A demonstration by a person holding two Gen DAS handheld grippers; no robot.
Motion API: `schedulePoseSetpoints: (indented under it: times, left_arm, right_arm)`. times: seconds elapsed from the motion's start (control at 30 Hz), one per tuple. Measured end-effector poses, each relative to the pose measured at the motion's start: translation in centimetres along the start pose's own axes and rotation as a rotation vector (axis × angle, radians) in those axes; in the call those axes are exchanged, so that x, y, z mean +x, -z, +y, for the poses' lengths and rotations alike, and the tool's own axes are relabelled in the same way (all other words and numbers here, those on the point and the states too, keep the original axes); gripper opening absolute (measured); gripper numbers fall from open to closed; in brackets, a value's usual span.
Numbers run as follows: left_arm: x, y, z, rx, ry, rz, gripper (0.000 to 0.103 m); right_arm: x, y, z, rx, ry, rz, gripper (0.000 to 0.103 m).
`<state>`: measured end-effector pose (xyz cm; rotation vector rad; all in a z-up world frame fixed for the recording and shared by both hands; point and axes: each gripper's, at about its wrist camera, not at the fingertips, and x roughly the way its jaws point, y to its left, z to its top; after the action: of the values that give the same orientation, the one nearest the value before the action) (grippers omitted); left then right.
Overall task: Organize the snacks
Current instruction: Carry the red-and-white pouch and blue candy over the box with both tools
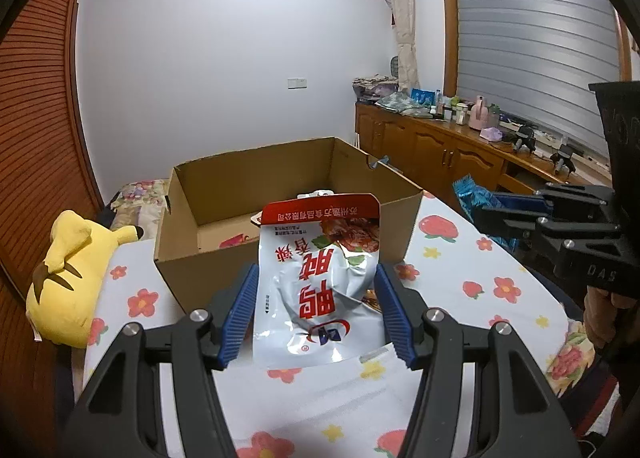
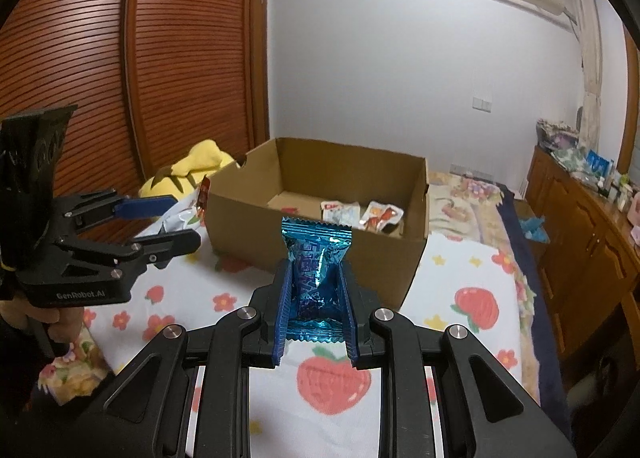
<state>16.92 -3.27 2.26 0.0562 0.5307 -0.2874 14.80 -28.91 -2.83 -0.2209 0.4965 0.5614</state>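
Standing upright between the blue pads of the left gripper (image 1: pixel 316 310), a white-and-red snack pouch (image 1: pixel 320 282) is clamped just short of the cardboard box (image 1: pixel 280 226). Right gripper (image 2: pixel 316 298) pinches a blue foil packet (image 2: pixel 316 270) near the same box, above the flowered sheet (image 2: pixel 472 282). Two packets (image 2: pixel 360 214) lie inside. Yellow plush (image 1: pixel 68 274) left of box.

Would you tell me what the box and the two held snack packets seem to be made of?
Box: plain brown corrugated cardboard, matte, with raw cut edges.
White packet: glossy plastic or foil film, creased with bright highlights.
Blue packet: shiny metallic-looking film with crimped, serrated ends.
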Motion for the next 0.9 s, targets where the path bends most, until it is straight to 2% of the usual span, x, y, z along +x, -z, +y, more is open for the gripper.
schedulePoseSetpoints:
  times: [0.27, 0.63, 0.9]
  left_arm:
    - [1.8, -1.2, 1.5, -0.014, -0.019, 0.009, 0.059]
    - [5.2, -3.2, 4.4, -0.057, -0.045, 0.020, 0.059]
    - [7.7, -4.4, 6.1, -0.047, -0.055, 0.038, 0.059]
  right_arm:
    - [2.4, -1.6, -0.5, -0.001, -0.015, 0.000, 0.021]
    - [7.6, -4.7, -1.6, -0.004, -0.038, 0.020, 0.021]
    - [11.4, -5.7, -2.4, -0.011, -0.053, 0.050, 0.021]
